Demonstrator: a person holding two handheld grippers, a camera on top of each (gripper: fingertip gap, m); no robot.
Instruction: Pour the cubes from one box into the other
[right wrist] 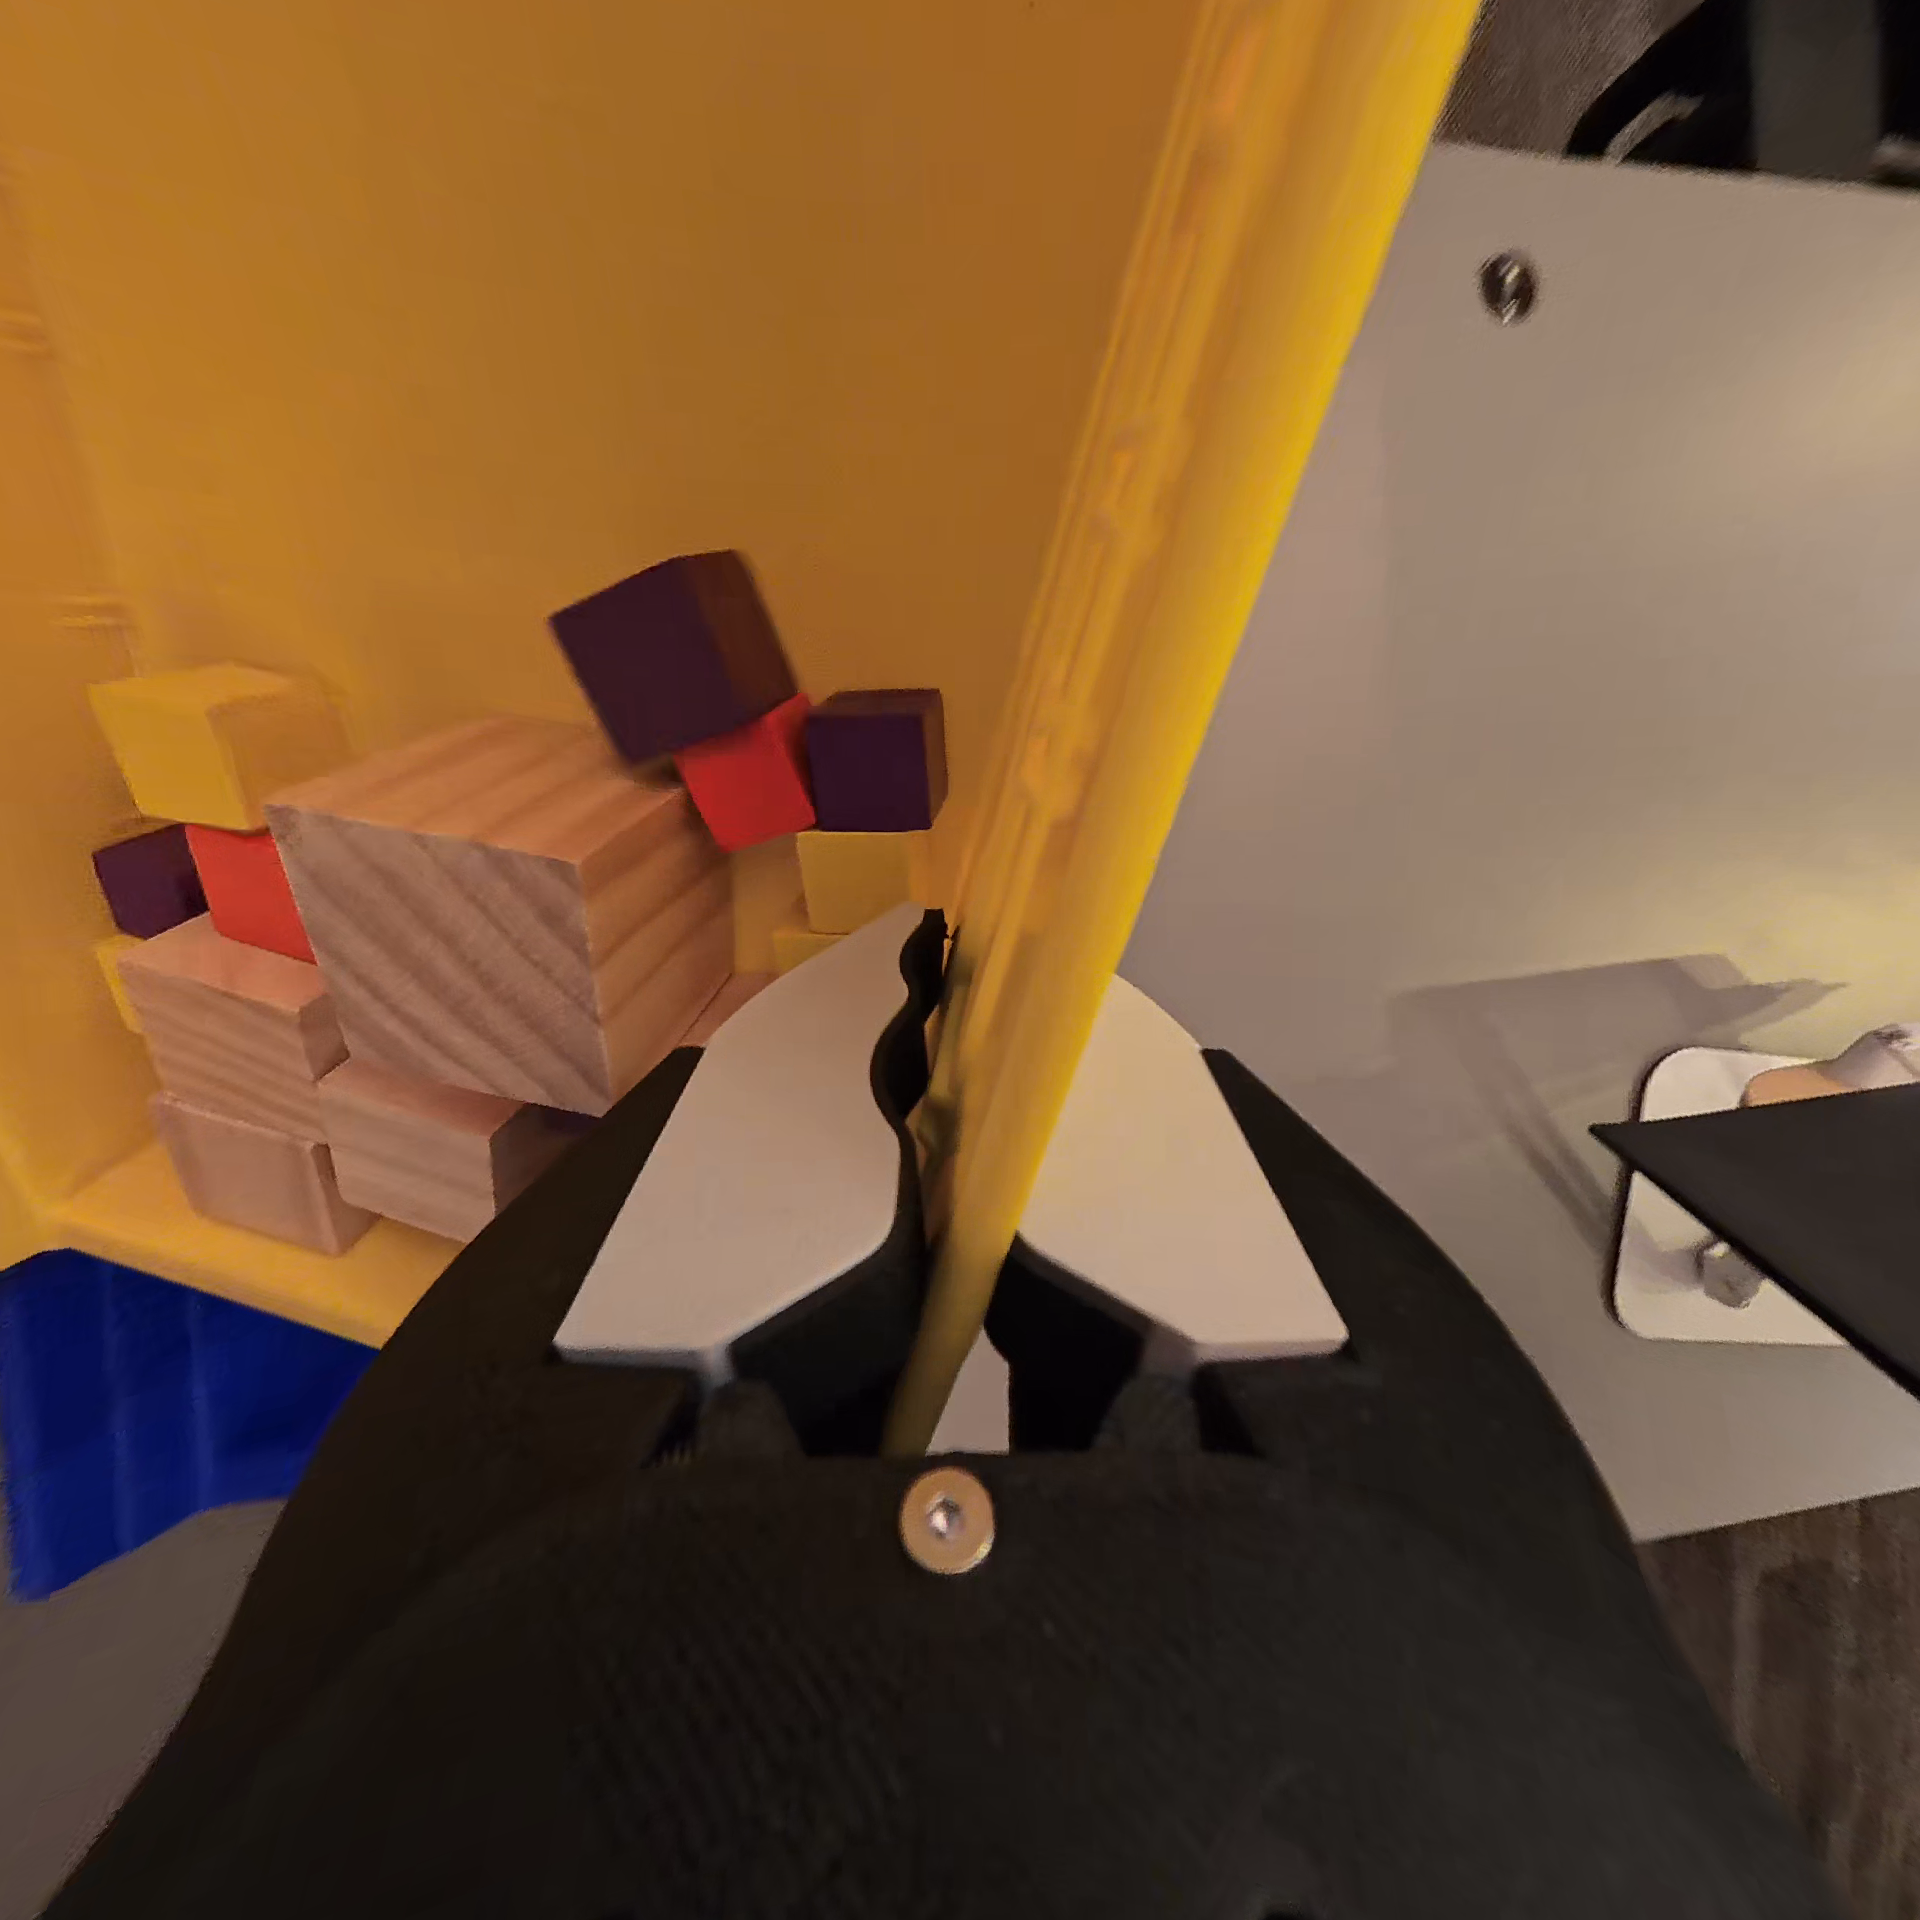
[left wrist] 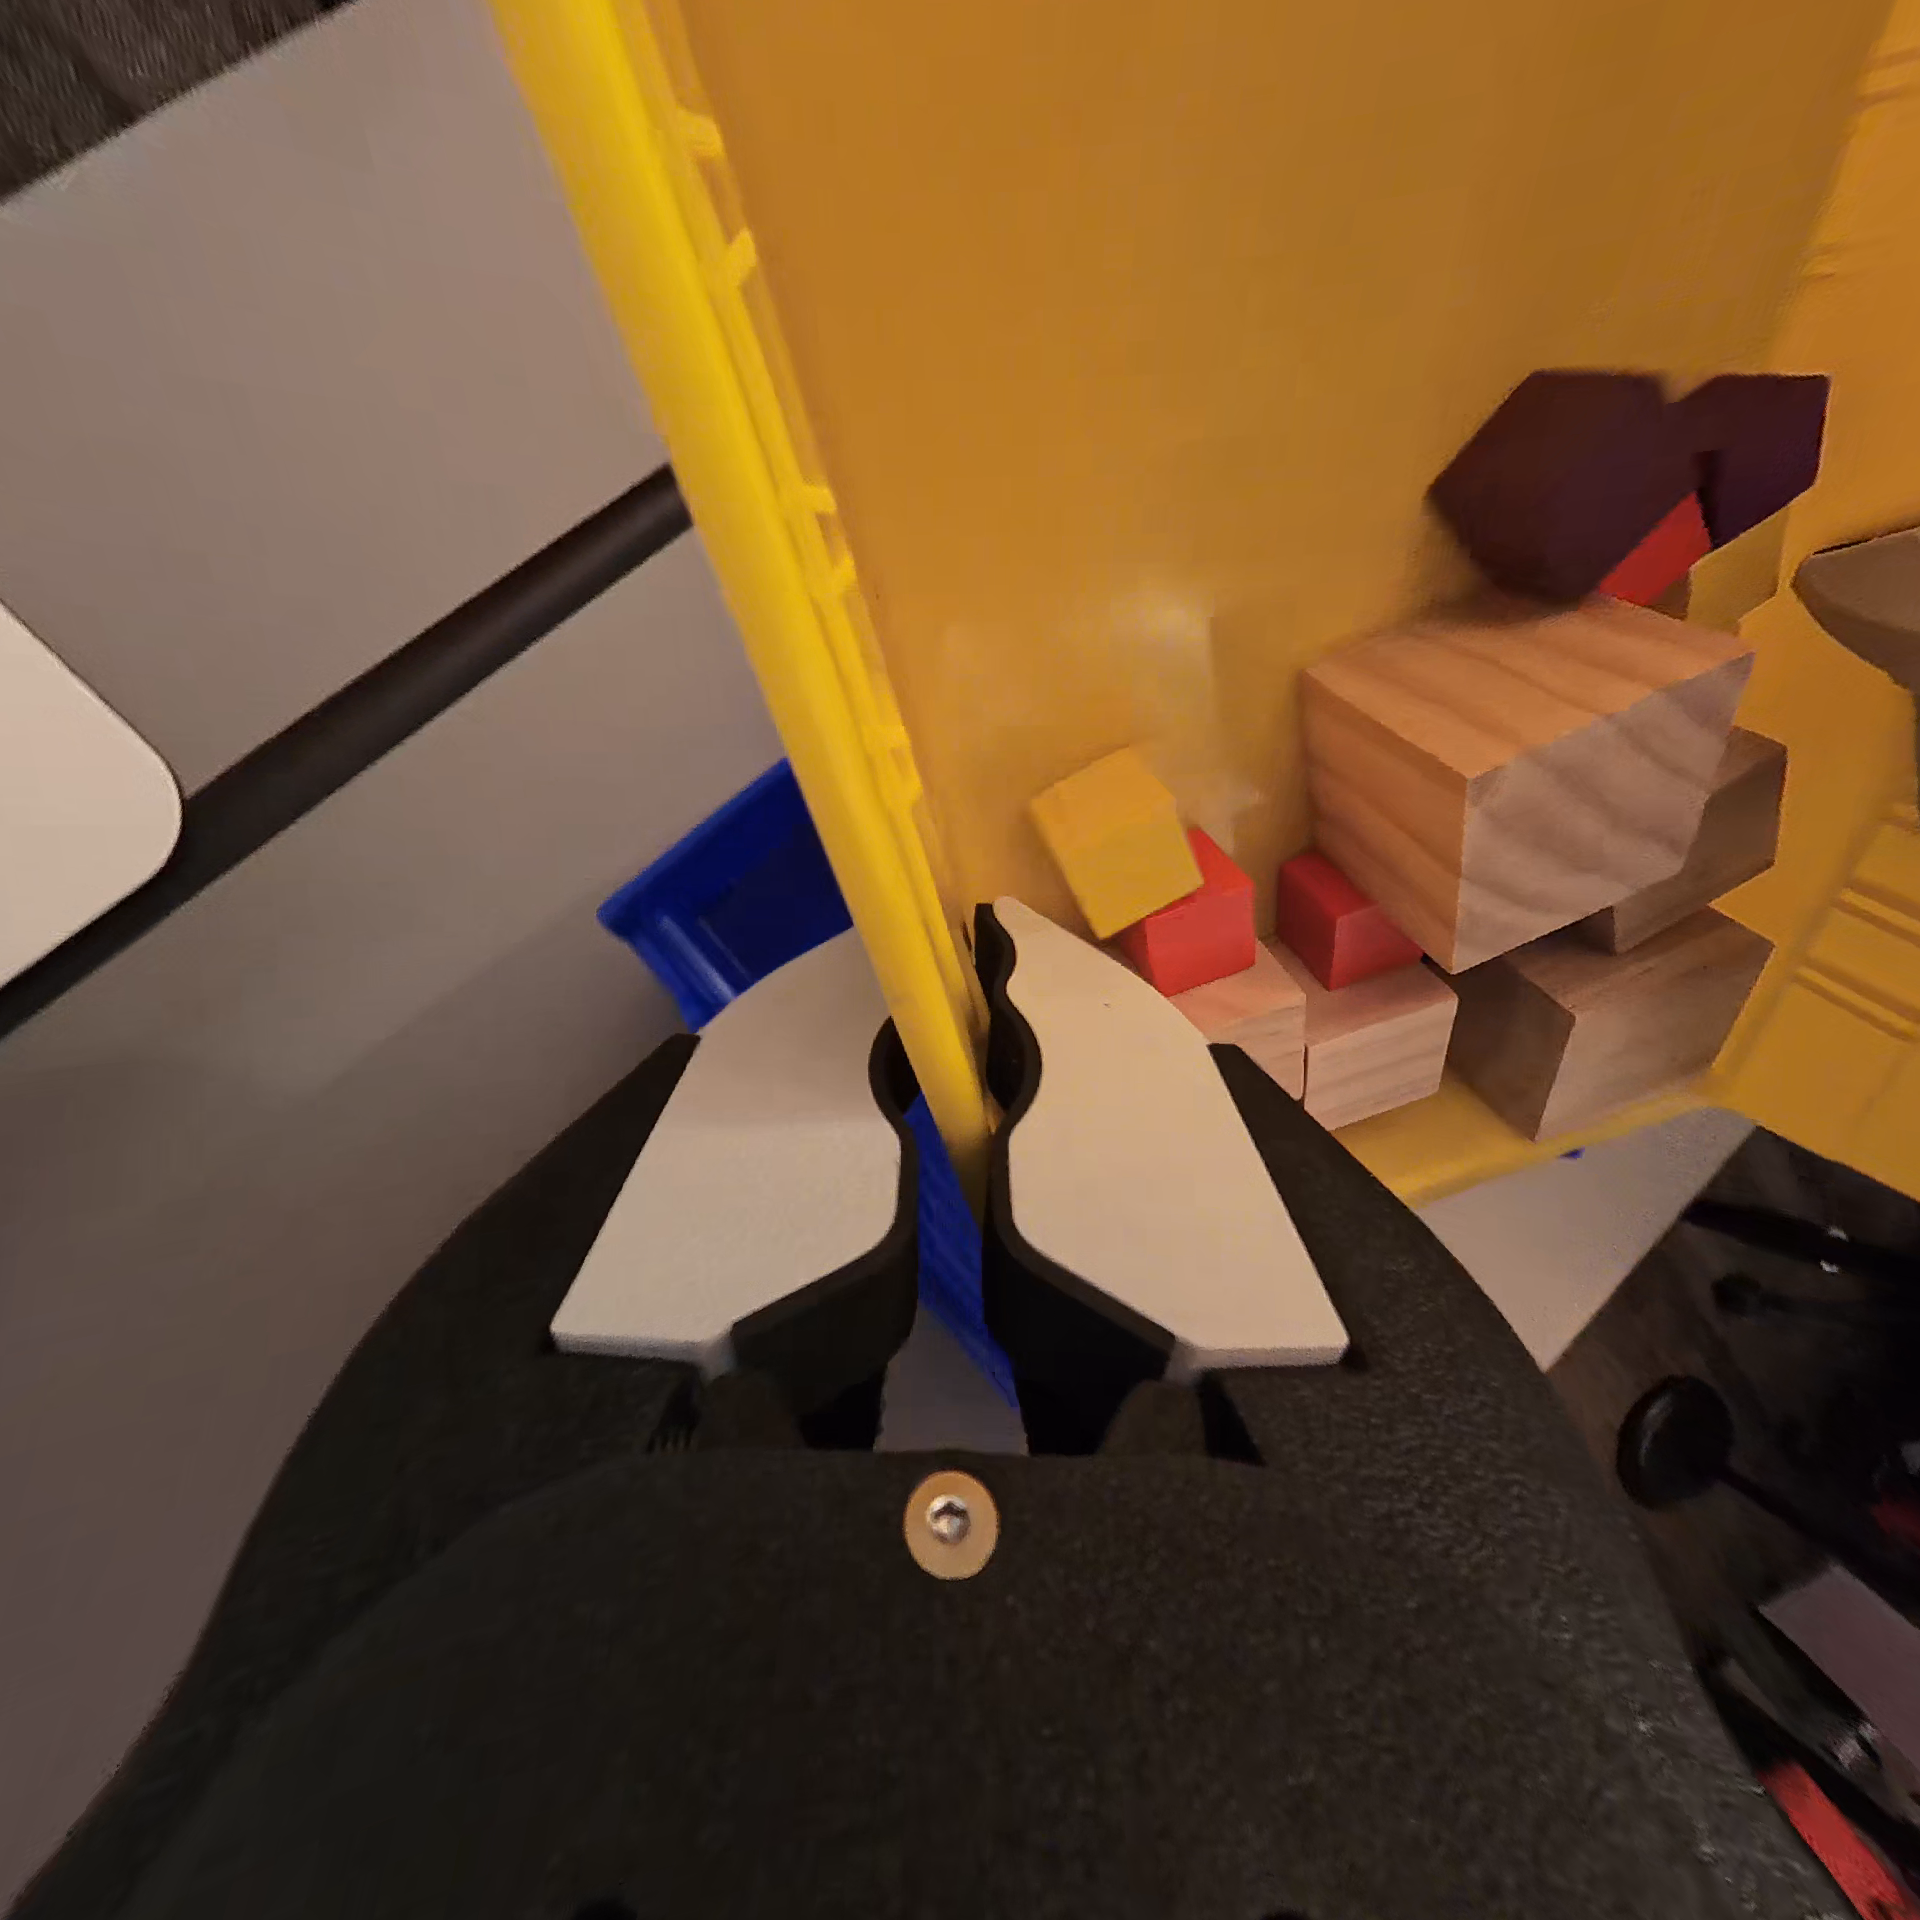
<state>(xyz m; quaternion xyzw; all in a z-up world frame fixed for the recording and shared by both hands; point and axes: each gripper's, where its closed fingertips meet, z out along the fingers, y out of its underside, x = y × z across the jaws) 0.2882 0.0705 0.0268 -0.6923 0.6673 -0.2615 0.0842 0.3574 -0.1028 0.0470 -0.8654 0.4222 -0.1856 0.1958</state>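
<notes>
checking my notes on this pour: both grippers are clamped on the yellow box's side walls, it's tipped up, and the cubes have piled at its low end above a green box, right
One detail is off: the box under the low end is blue, not green, as the right wrist view shows. The rest holds: the left gripper and the right gripper each pinch a side wall of the tipped yellow box, and the cubes have piled at its low end.

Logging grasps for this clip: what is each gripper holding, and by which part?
Both hold the yellow box. The left gripper is shut on one side wall's rim, the right gripper on the opposite wall's rim.
</notes>
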